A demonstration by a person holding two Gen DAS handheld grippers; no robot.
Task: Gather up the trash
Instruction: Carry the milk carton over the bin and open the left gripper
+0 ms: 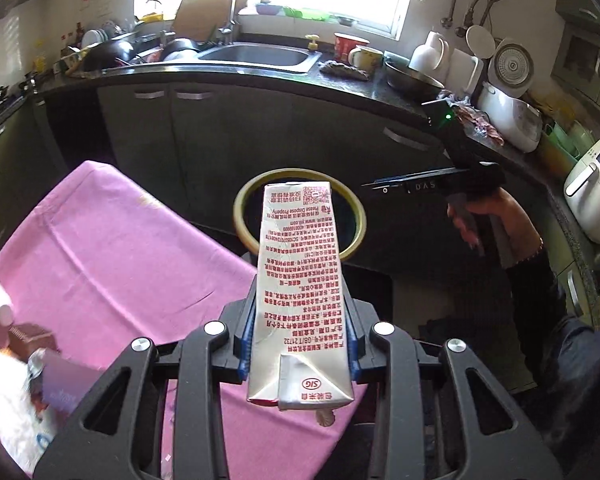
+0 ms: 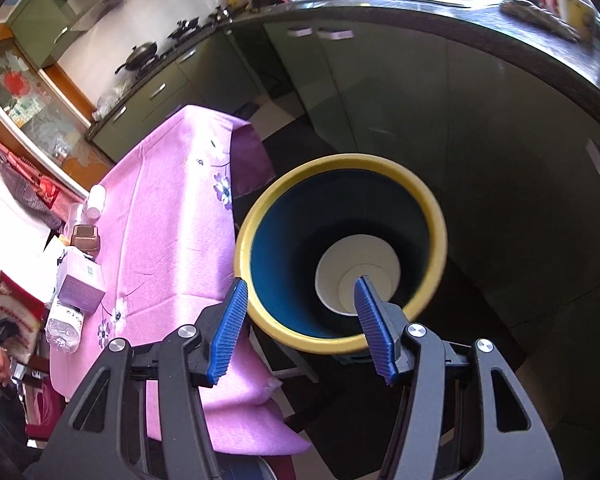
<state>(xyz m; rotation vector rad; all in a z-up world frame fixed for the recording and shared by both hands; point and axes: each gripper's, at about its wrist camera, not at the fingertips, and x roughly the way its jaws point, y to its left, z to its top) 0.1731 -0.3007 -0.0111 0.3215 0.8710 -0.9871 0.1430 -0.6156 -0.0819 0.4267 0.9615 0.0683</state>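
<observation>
My left gripper (image 1: 300, 344) is shut on a flattened silver milk carton (image 1: 300, 288) with red print, held over the edge of the pink-clothed table (image 1: 112, 248), pointing toward the yellow-rimmed trash bin (image 1: 244, 220). My right gripper (image 2: 300, 320) is open and empty, directly above the same bin (image 2: 260, 320), whose inside is dark blue with a white paper cup (image 2: 332, 280) at the bottom. The right gripper also shows in the left wrist view (image 1: 380, 188), hovering beside the bin. In the right wrist view the left gripper's tip is barely visible at the far left edge.
On the table's far side lie a lilac box (image 2: 80, 280), a plastic bottle (image 2: 64, 324), a brown box (image 2: 85, 236), a white bottle (image 2: 94, 200) and a red-white bag (image 2: 18, 316). Dark kitchen cabinets (image 1: 228, 132) and a counter with a sink (image 1: 260, 56) stand behind the bin.
</observation>
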